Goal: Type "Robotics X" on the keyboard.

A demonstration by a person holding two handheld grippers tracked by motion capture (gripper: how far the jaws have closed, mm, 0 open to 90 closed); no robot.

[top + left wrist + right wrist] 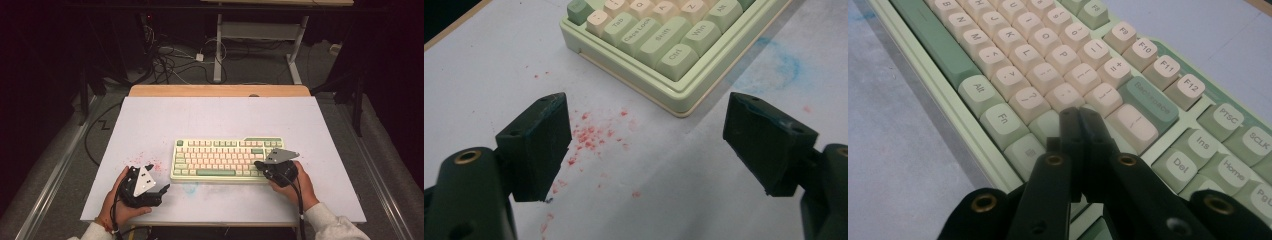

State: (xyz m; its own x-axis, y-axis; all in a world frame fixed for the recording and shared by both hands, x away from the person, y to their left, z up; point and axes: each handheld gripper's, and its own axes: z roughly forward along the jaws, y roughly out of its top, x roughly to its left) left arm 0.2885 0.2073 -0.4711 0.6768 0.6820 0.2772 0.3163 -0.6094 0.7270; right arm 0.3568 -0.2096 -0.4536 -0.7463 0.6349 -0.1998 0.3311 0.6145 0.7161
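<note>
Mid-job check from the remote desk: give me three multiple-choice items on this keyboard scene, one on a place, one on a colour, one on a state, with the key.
1. Where is the right tool?
A. Over the keys at the keyboard's right end
B. On the bare table left of the keyboard
C. At the table's far edge

2. What colour are the speckles on the table near the left tool?
A. Yellow
B. Red
C. Black

3. How do the left tool's jaws stand?
A. Wide apart with nothing between them
C. Pressed together
B. Clamped on a keycap

Key: 1 A, the right gripper view shows its tip over keys near the Enter and Shift area. 2 B, red flecks lie between the jaws in the left gripper view. 3 A, the two pads stand far apart above the bare surface.
</note>
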